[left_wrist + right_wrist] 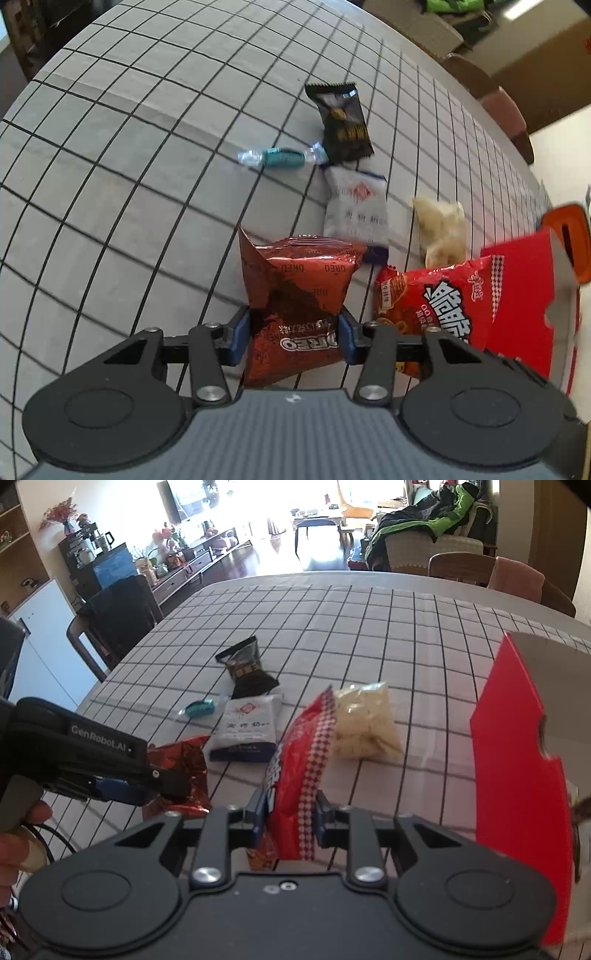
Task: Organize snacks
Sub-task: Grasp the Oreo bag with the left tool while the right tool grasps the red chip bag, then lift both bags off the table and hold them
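Left gripper (294, 332): pads clamp the dark red cookie packet (295, 291).
Right gripper (290, 814): fingers pinch the bright red snack bag (303, 771).
Red box (517, 775): beside that bag.

Left tongs (293, 334) clamp Oreo pack (295, 295) above checked tablecloth (147, 166).

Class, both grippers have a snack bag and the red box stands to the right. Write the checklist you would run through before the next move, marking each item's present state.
1. Left gripper clamped on the Oreo bag: ok.
2. Right gripper clamped on the red snack bag: ok.
3. Red box within view beside the right gripper: ok.
4. Box opening free to receive bags: cannot tell.
5. Two held bags apart from each other: ok.
6. Teal candy, black packet, white packet and pale bag resting undisturbed on the checked tablecloth: ok.
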